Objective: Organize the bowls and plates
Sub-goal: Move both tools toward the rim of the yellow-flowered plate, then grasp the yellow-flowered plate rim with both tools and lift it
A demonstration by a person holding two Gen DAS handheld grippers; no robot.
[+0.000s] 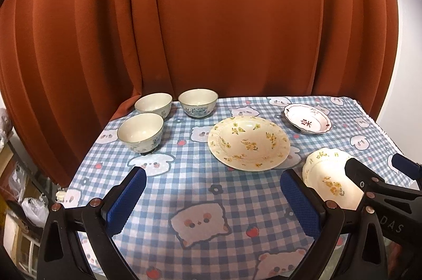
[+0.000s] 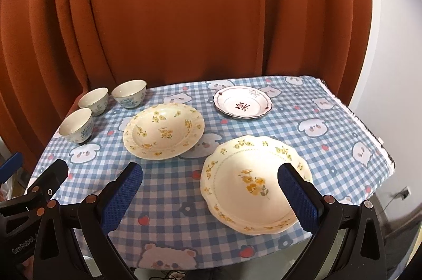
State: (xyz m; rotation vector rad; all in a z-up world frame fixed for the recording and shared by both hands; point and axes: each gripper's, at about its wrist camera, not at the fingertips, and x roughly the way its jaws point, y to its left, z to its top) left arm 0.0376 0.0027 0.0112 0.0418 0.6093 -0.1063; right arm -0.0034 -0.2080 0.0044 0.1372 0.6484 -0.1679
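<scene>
Plates and bowls sit spread across your desk (image 2: 168, 190), which is covered by a blue-and-white checked cloth (image 1: 200, 190) printed with cartoon animals. Three small bowls cluster at the far left corner: one bowl with a blue pattern (image 1: 198, 102) farthest along the far edge, a second bowl (image 1: 153, 101) just left of it by the curtain, and a third bowl (image 1: 140, 133) nearer you along the left edge; none of them touch. Near the middle of the desk lies a round deep plate with yellow flowers (image 2: 163, 130). Toward the far right corner is a white dish with a dark rim and a red motif (image 2: 242, 102), apart from the others. Close to the near edge on the right rests a scalloped plate with yellow flowers (image 2: 254, 183), flat on the cloth. Your right tongs (image 2: 211, 190) are spread wide, holding nothing; the right blue pad (image 2: 298, 198) overlaps the scalloped plate's right side in the view, though you cannot tell whether it touches, while the left pad (image 2: 122, 197) hangs over bare cloth. Your left tongs (image 1: 211, 198) are likewise spread wide and empty over the near middle of the desk, with the scalloped plate just to their right. A rust-orange curtain (image 1: 211, 16) hangs behind the far edge.
</scene>
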